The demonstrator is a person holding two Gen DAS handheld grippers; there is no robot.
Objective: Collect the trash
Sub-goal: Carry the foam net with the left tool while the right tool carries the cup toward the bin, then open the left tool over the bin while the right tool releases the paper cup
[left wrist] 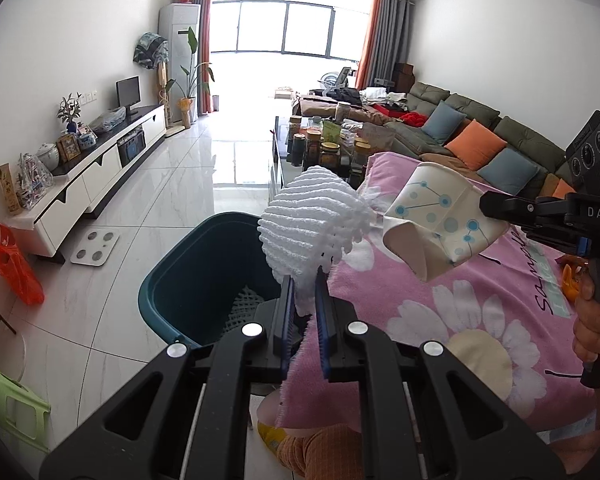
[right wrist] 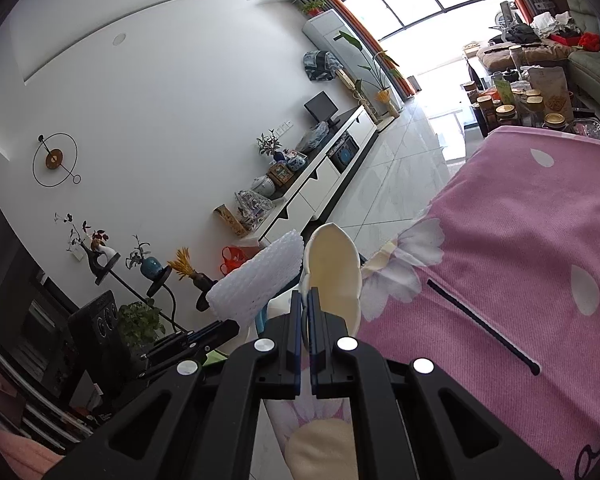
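Note:
My left gripper [left wrist: 304,282] is shut on the lower end of a white foam fruit net [left wrist: 312,220], holding it above the far rim of a teal bin [left wrist: 188,280]. Another foam net [left wrist: 242,306] lies inside the bin. To the right, over the pink flowered blanket [left wrist: 460,320], my right gripper [left wrist: 486,204] is shut on a crushed paper cup [left wrist: 436,220] with blue dots. In the right wrist view the right gripper [right wrist: 305,298] pinches the cup's rim [right wrist: 332,264], with the foam net [right wrist: 256,280] and the left gripper [right wrist: 232,328] just to its left.
The bin stands on the tiled floor against the blanket's left edge. A white scale [left wrist: 95,247], an orange bag [left wrist: 14,268] and a long TV cabinet [left wrist: 100,168] line the left side. A green stool [left wrist: 8,404] is near left. A jar-laden coffee table [left wrist: 324,144] and a sofa [left wrist: 480,132] lie beyond.

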